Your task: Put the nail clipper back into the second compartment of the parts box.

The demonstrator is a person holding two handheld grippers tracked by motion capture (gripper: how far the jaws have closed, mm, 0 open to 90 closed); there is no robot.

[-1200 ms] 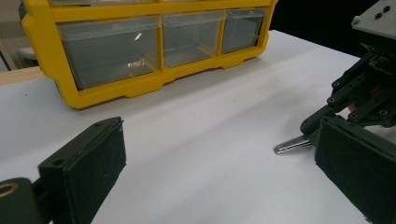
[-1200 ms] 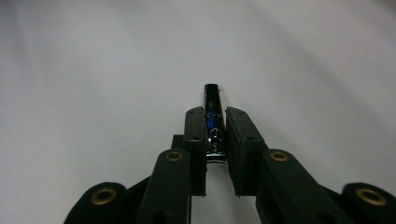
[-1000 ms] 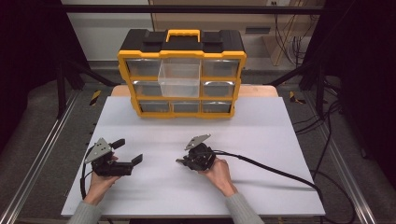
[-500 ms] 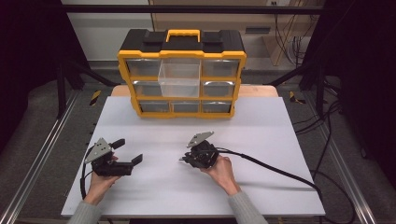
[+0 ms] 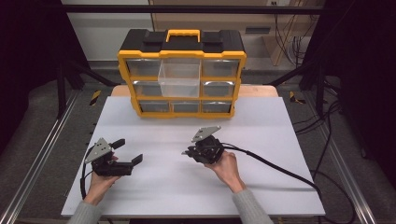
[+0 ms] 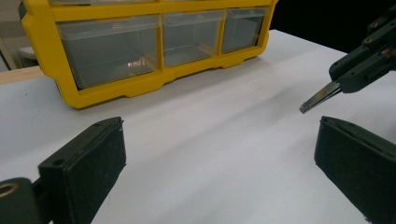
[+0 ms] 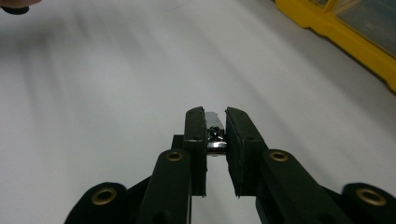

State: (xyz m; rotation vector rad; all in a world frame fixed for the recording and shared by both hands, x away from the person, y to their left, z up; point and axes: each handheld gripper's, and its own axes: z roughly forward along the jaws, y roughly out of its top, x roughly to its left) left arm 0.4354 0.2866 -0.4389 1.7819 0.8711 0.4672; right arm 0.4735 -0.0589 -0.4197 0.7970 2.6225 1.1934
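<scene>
Metal piece [image 7: 215, 133]: small, silvery, clamped between jaws of right gripper [image 5: 188, 151], above the table [image 5: 280, 140] near its middle; left gripper [image 5: 129, 152]: jaws wide apart, nothing between; organizer [image 5: 182, 74]: yellow, at far edge, one drawer [image 5: 180, 79] pulled out.

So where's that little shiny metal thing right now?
The small metal piece is clamped in the right gripper, above the white table right of centre, in front of the yellow drawer organizer.
</scene>
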